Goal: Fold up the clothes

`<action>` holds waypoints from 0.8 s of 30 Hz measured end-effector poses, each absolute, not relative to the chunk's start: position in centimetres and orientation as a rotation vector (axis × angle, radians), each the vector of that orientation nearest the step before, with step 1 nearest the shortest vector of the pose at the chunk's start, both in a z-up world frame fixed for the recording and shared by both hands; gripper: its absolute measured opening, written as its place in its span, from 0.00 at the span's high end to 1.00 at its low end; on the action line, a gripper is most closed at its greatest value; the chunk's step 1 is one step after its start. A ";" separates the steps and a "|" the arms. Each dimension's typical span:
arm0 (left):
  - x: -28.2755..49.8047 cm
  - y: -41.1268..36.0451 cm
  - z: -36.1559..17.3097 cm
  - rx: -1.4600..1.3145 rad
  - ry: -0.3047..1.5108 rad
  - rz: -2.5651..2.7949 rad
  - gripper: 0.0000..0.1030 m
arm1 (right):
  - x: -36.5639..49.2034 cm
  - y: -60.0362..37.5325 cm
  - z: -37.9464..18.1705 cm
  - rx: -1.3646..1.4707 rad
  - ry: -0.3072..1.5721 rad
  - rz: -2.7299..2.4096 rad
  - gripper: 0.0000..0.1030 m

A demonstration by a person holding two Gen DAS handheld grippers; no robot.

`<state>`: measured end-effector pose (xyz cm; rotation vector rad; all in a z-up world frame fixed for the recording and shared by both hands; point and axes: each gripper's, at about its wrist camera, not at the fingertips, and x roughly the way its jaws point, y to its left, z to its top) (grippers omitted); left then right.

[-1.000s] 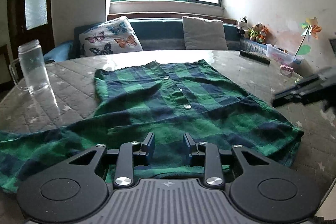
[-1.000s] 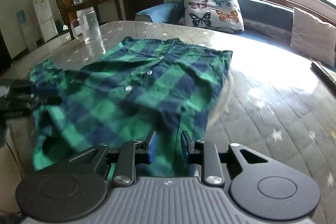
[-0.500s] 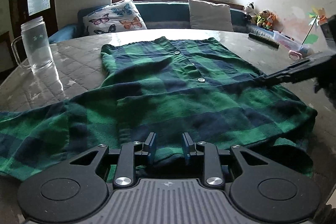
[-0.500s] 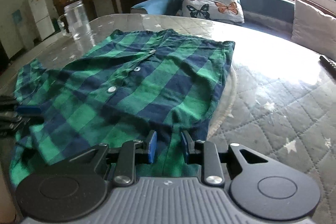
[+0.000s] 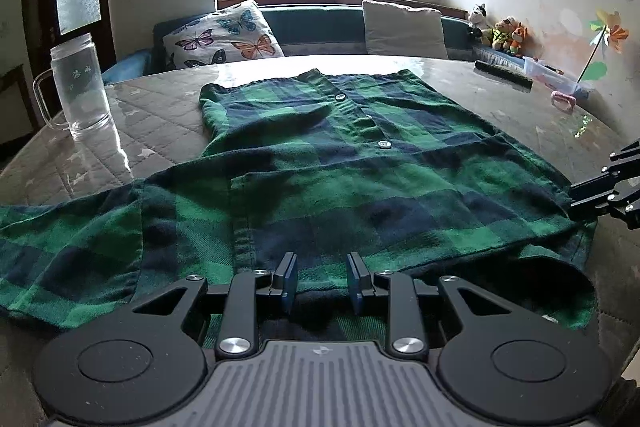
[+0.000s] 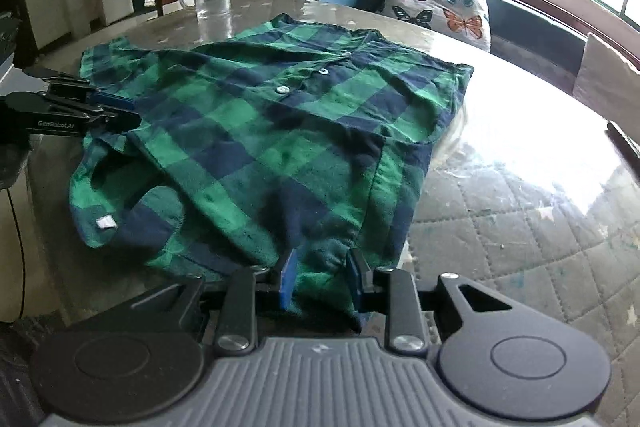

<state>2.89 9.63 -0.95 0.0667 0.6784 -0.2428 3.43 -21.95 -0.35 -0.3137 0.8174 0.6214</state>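
A green and navy plaid shirt (image 5: pixel 340 167) lies button side up, spread across the quilted table (image 5: pixel 520 115). My left gripper (image 5: pixel 322 281) is at its near hem, narrow-jawed, with cloth pinched between the pads. In the right wrist view the same shirt (image 6: pixel 280 131) fills the middle, and my right gripper (image 6: pixel 320 281) is shut on a bunch of its near edge. Each gripper shows in the other's view: the right gripper (image 5: pixel 572 197) at the shirt's right side, the left gripper (image 6: pixel 124 111) at its left edge. A sleeve trails off to the left.
A clear glass mug (image 5: pixel 80 87) stands on the table at the far left of the shirt. A black remote (image 5: pixel 502 75) and a pink item (image 5: pixel 562 101) lie at the far right. A sofa with a butterfly pillow (image 5: pixel 224 37) is behind the table.
The right gripper has sunk toward the table with its edge of the shirt, and the shirt now lies flatter. The left gripper has hardly moved.
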 end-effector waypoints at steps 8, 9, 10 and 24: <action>2.2 11.4 -0.8 0.021 0.670 -0.212 0.71 | 5.0 -19.5 -0.5 -0.314 0.837 0.675 0.70; 2.1 11.7 -0.8 0.016 0.669 -0.208 0.71 | 5.1 -19.1 -0.5 -0.329 0.836 0.678 0.70; 1.9 12.0 -0.6 0.011 0.665 -0.203 0.71 | 5.1 -18.7 -0.5 -0.342 0.834 0.681 0.70; 2.8 21.5 0.9 -0.064 0.618 0.099 0.70 | 7.3 -6.7 1.4 -0.397 0.744 0.923 0.68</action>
